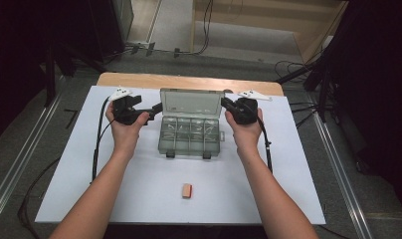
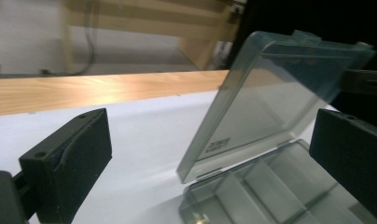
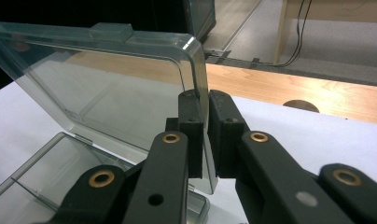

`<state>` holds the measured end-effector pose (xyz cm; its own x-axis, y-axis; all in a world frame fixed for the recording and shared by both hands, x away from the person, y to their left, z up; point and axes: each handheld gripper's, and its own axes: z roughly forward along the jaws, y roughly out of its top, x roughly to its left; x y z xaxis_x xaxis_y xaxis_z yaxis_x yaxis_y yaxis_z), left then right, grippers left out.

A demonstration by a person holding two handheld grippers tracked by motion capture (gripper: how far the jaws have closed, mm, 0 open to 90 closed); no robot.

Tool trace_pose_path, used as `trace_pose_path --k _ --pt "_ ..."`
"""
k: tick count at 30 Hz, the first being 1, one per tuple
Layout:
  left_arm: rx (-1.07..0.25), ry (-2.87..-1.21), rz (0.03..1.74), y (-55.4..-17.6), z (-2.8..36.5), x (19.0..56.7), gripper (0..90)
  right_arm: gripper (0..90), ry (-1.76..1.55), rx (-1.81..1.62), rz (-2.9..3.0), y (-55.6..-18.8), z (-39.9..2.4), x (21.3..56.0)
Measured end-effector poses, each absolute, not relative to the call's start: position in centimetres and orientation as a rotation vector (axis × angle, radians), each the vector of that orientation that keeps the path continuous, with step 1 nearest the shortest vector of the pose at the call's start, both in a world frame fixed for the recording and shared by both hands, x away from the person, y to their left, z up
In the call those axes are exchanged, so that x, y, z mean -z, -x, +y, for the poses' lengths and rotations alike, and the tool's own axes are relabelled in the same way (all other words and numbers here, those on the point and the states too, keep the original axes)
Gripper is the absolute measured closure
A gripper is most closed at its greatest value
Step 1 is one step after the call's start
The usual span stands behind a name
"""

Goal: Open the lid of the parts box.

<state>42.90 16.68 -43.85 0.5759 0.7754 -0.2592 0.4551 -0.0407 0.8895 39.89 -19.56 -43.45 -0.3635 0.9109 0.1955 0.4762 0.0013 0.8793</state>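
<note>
Small tan block [image 1: 187, 190] nearest; right gripper [image 3: 205, 108] fingers pinch raised smoky-clear lid [image 3: 107, 88]; left gripper [image 2: 210, 154] fingers spread, holding nothing.

The left gripper [image 2: 210, 154] has its two black jaws spread wide, one at the lower left and one at the right edge, with nothing between them touching either. Beyond the gap a clear plastic box [image 2: 270, 191] sits on the white table cover [image 2: 144, 135], its dividers visible, its lid [image 2: 275, 102] raised and tilted back. Farther off runs the wooden table edge [image 2: 98, 91].
</note>
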Motion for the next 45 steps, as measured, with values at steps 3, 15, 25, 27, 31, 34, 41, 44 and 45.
trace_pose_path --k 3,15,25,27,31,34,41,44,45 --pt "-0.295 -1.696 1.037 -44.0 16.6 44.3 6.7 83.4 -1.430 -1.324 1.858 -40.1 -19.6 43.4" --pt "-0.311 -1.754 0.998 -44.7 15.1 45.1 66.9 83.9 -1.457 -1.311 1.870 -41.3 -19.7 43.2" --pt "-0.319 -1.749 1.036 -45.1 14.8 45.3 79.5 83.9 -1.458 -1.308 1.873 -41.7 -19.7 43.2" --pt "-0.328 -1.750 1.035 -45.1 14.7 45.3 79.7 83.9 -1.460 -1.310 1.871 -41.8 -19.7 43.3" --pt "-0.339 -1.753 1.041 -45.1 14.7 45.3 81.5 80.4 -1.457 -1.356 1.880 -42.0 -20.1 43.4" --pt "-0.345 -1.749 1.049 -45.1 14.6 45.3 81.9 69.4 -1.462 -1.402 1.884 -42.0 -20.3 43.6" --pt "-0.350 -1.745 1.051 -45.3 14.6 45.4 82.5 62.1 -1.477 -1.417 1.932 -41.9 -20.5 46.3" --pt "-0.350 -1.748 1.058 -45.4 14.5 45.4 82.6 65.7 -1.503 -1.401 1.915 -41.8 -20.5 47.3" --pt "-0.350 -1.748 1.058 -45.4 14.5 45.4 82.7 67.0 -1.509 -1.405 1.910 -41.7 -20.6 47.6"
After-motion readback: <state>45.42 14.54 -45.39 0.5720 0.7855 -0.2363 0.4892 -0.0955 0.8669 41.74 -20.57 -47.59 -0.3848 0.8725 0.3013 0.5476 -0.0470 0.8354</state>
